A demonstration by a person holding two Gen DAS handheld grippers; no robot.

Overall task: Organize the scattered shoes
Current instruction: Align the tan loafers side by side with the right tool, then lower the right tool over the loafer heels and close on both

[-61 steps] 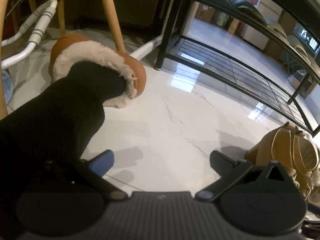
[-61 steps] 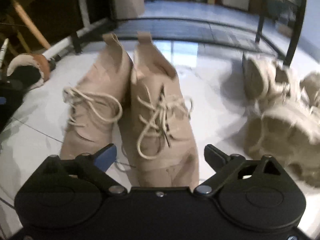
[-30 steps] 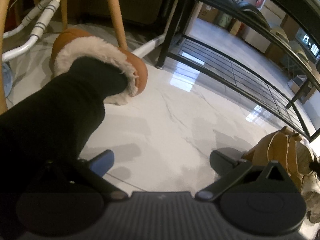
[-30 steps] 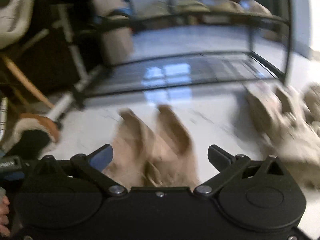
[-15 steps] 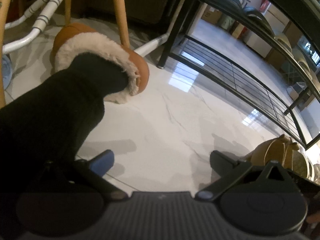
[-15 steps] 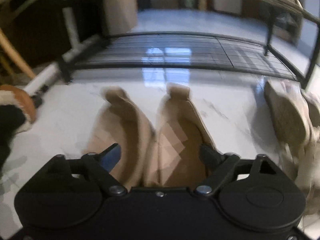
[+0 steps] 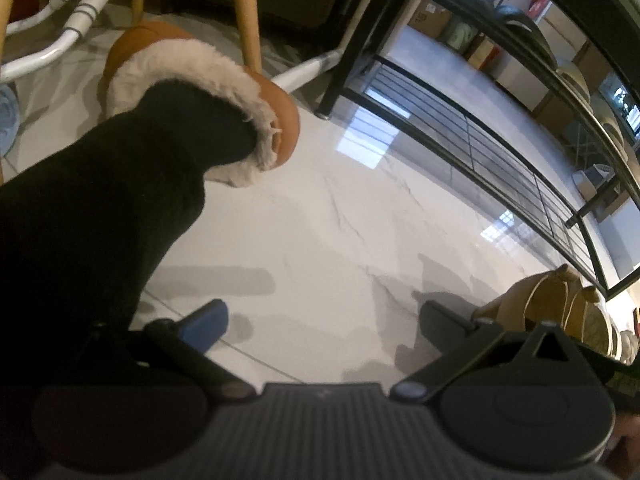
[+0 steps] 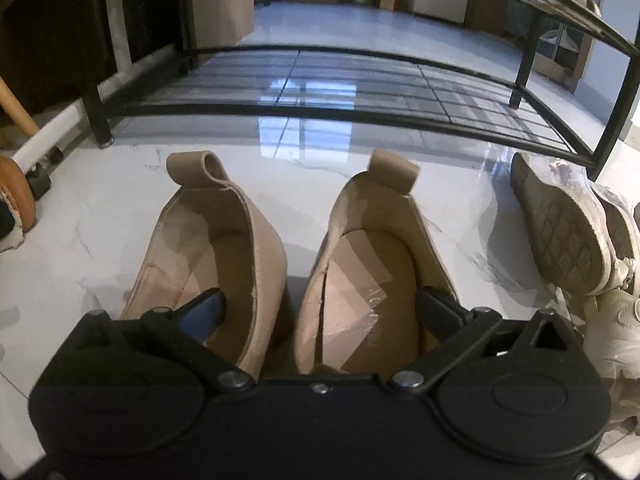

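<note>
Two tan lace-up boots stand side by side on the white floor, heels toward the black shoe rack (image 8: 320, 114). My right gripper (image 8: 318, 308) is open, one finger inside the left boot (image 8: 224, 240) and the other inside the right boot (image 8: 380, 252). The same boots (image 7: 552, 300) show at the right edge of the left wrist view. My left gripper (image 7: 320, 318) is open and empty above bare floor.
A leg in black wears a brown fur-lined slipper (image 7: 208, 80) at the left, beside a wooden chair leg (image 7: 246, 12). Pale sneakers (image 8: 568, 232) lie tipped at the right. White tubes lie near the rack's left foot.
My right gripper has moved forward over the boots and dropped, so its fingers now sit inside the two boot openings. The left gripper has barely shifted.
</note>
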